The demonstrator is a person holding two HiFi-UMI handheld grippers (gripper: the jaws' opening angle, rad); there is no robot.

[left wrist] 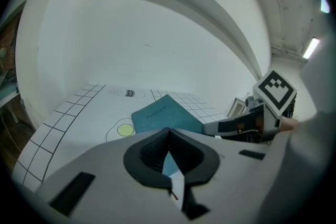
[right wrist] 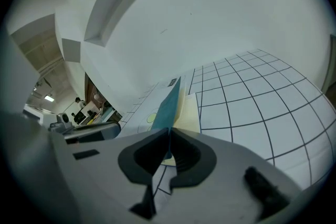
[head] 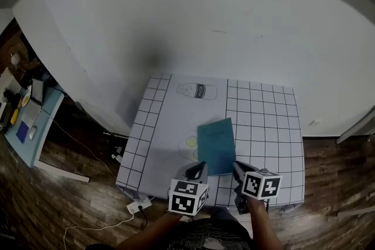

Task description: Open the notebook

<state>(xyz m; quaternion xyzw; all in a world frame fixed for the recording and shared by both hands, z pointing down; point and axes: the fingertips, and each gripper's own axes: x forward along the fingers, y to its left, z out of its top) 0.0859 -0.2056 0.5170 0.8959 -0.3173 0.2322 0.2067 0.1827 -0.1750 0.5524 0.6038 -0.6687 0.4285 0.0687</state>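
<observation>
Notebook (head: 217, 146): in head view lies on gridded mat (head: 263, 120) toward its near edge, with left gripper (head: 202, 168) and right gripper (head: 236, 168) at the near corners. Judged thin and light with a bendy cover, so best pinched at a free corner of the cover alone. Left gripper view: shows jaws closed tip to tip at the notebook's near edge, any grip on it unclear. Right gripper view: shows jaws clamped on teal cover (right wrist: 169, 107), raised off cream pages (right wrist: 188, 113).
</observation>
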